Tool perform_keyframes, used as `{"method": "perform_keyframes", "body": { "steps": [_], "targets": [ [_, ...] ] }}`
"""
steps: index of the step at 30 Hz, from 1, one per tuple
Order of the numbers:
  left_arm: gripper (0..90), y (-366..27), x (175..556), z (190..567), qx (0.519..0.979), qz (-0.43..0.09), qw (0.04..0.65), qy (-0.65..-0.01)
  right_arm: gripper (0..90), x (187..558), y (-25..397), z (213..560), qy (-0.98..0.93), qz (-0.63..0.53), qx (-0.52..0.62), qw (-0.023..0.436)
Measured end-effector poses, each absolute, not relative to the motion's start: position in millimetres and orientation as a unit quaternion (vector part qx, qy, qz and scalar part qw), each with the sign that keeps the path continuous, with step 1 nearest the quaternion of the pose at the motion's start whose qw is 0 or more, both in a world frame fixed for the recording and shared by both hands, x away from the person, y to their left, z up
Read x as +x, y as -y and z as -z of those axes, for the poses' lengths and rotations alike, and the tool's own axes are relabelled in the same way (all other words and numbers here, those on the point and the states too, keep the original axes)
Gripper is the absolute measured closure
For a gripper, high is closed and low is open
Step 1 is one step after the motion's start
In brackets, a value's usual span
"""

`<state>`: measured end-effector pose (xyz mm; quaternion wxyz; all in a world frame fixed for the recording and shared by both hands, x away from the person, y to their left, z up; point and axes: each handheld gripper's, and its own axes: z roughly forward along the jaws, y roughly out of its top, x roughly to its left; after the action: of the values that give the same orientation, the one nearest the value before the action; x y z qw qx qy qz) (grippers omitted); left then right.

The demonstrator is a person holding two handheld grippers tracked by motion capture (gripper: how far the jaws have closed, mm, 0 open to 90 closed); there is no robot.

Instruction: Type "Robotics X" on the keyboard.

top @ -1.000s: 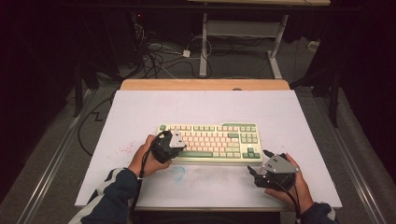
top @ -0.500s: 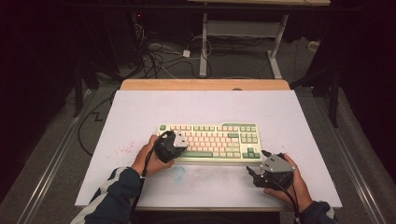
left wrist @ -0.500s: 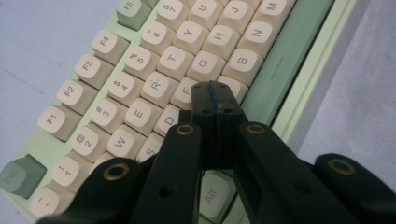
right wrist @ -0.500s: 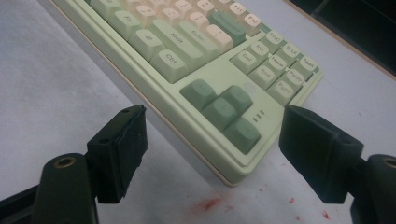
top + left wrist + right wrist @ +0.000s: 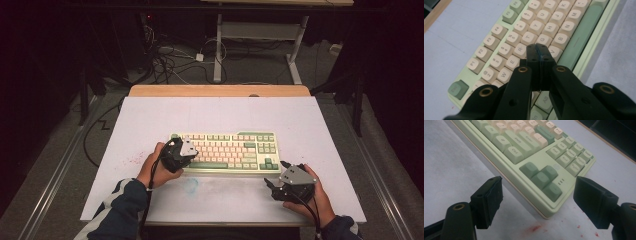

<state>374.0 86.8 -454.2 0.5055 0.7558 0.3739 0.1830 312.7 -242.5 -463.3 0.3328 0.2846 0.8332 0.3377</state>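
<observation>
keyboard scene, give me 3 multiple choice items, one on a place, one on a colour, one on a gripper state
1. Where is the left gripper?
A. over the keyboard's letter keys
B. off the table
C. on the wooden strip

2. What colour are the arrow keys on the keyboard?
A. red
B. green
C. black

3. How do the right gripper's jaws stand?
A. shut on a key
B. shut on nothing
C. wide open

Answers:
1 A, the left gripper view shows its tips above the keys near V.
2 B, the right gripper view shows them dark green.
3 C, a broad gap shows between them, near the keyboard's corner.
</observation>
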Motion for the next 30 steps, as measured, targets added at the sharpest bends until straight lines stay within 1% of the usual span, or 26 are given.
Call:
{"method": "perform_keyframes", "body": {
  "steps": [16, 30],
  "targets": [
    [86.9, -95, 382, 454, 0.745, -0.194, 0.506, -0.388, 24.4, 313, 242, 464, -0.834, -0.338, 0.284, 0.331],
    [86.9, -98, 390, 460, 0.748, -0.183, 0.496, -0.402, 24.3, 314, 241, 465, -0.839, -0.335, 0.28, 0.326]
  ]
}}
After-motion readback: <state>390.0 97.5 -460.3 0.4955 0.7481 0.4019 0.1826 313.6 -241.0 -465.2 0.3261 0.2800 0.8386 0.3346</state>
